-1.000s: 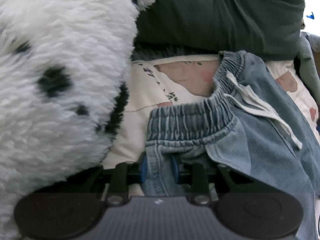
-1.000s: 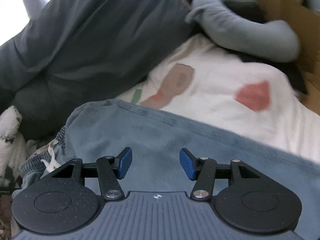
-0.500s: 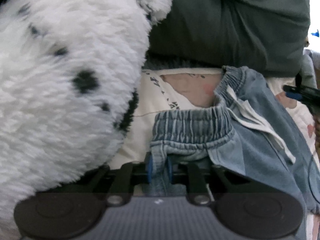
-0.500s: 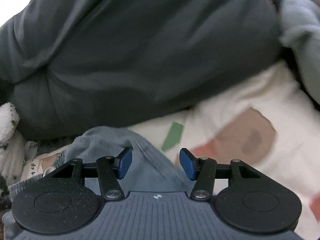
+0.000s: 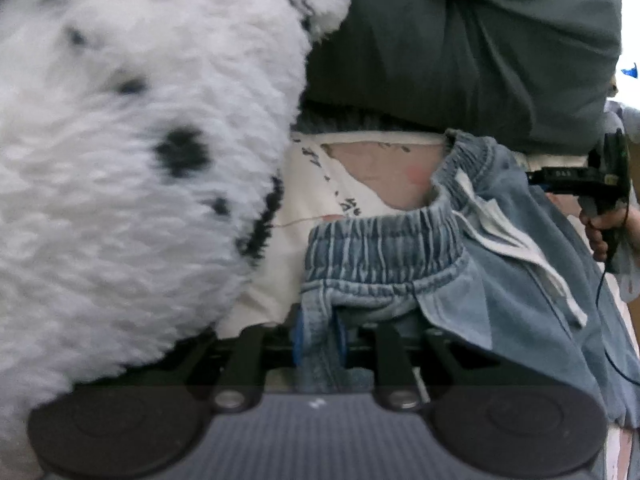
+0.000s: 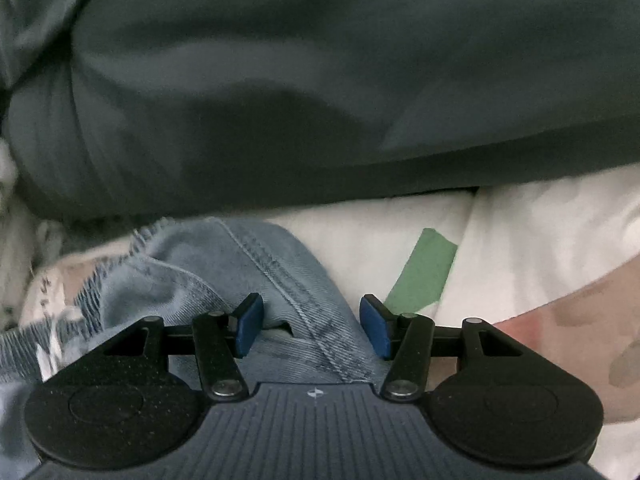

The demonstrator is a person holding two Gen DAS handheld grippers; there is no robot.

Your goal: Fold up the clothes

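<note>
Light blue jeans [image 5: 500, 300] with an elastic waistband [image 5: 384, 240] and a white drawstring [image 5: 516, 240] lie on a printed white sheet [image 5: 320, 172]. My left gripper [image 5: 318, 340] holds a folded corner of the waistband; its blue pads touch the denim on both sides while the jaws are opening a little. My right gripper [image 6: 312, 328] is open, hovering low over a stitched seam of the jeans [image 6: 280, 276], and the pads do not press the cloth. At the far right of the left wrist view, a hand [image 5: 604, 232] holds the right gripper [image 5: 576, 184].
A big white plush toy with black spots [image 5: 140, 160] crowds the left side, right against my left gripper. A dark green pillow or duvet [image 5: 460, 40] bulges along the back edge [image 6: 320, 80]. The sheet [image 6: 540, 248] shows a green patch [image 6: 424, 272] and pink prints.
The right gripper has swept left over the bed to the jeans' seam and now shows in the left wrist view. The left jaws tightened on the waistband fold, then eased slightly.
</note>
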